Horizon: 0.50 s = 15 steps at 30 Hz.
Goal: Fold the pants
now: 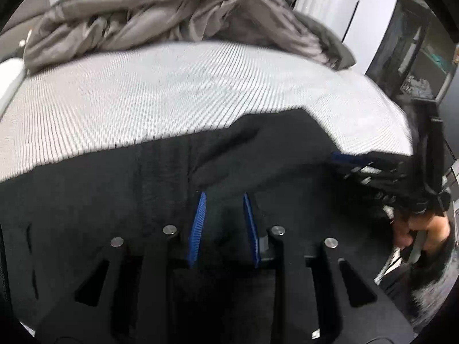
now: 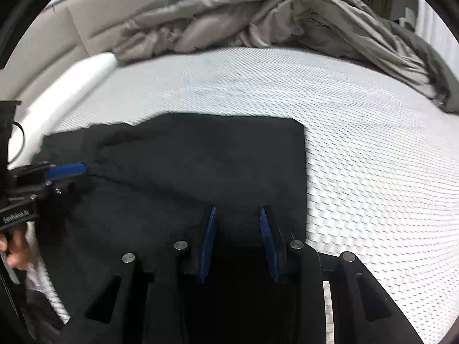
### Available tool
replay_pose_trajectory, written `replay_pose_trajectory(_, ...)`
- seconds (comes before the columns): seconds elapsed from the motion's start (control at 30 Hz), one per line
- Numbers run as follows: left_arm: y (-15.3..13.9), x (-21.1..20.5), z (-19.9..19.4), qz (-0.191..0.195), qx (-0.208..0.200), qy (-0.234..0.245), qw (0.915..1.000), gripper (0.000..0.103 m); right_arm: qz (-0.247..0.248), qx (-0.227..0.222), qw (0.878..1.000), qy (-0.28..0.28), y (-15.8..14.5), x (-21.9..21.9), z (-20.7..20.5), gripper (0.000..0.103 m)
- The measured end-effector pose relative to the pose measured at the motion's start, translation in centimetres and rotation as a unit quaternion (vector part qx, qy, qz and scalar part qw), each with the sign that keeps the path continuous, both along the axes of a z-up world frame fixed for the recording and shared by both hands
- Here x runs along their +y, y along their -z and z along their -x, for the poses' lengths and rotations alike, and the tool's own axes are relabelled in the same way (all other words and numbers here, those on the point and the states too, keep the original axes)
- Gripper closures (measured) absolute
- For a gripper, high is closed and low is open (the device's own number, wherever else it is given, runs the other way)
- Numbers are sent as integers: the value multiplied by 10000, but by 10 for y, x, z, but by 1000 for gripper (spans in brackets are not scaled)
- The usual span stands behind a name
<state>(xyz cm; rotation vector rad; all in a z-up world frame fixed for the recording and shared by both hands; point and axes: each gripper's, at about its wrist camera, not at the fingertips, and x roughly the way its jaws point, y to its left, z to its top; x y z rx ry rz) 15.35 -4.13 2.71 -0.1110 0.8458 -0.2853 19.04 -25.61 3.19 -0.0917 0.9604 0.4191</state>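
Observation:
Black pants [image 1: 120, 195] lie flat on a white textured mattress [image 1: 172, 91], folded with a straight far edge in the right wrist view [image 2: 200, 154]. My left gripper [image 1: 223, 200] hovers over the pants, its blue pads apart with dark cloth between or below them; whether it grips is unclear. My right gripper [image 2: 238, 215] is over the pants near their right edge, pads apart in the same way. The right gripper shows at the right of the left wrist view [image 1: 358, 163], the left gripper at the left of the right wrist view [image 2: 66, 170], its blue pad at a crease.
A crumpled grey duvet [image 2: 258, 14] lies piled across the far side of the bed. A beige headboard [image 2: 86, 20] and a white bolster [image 2: 71, 86] run along the left. A dark cabinet [image 1: 416, 57] stands beyond the bed's right edge.

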Motion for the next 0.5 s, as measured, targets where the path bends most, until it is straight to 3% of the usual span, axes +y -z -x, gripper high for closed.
replay_pose_trajectory(0.13,-7,-11,-23,-179,-7,14,9998,74,-329,51,9992,-206,-2,26,-10,71)
replay_pose_trajectory(0.27,27,-9,-55,-201,424,54,9989,75,-538,145,9975,-425,4,51,-22,71)
replay_pose_trajectory(0.4,30,13,-57,218,470,180,9985,86,-64,427,9973,-598,27,62,-36,72)
replay_pose_trajectory(0.5,30,19,-50,314,436,231,9983,88,468,202,9975,-498,25,52,-33,72)
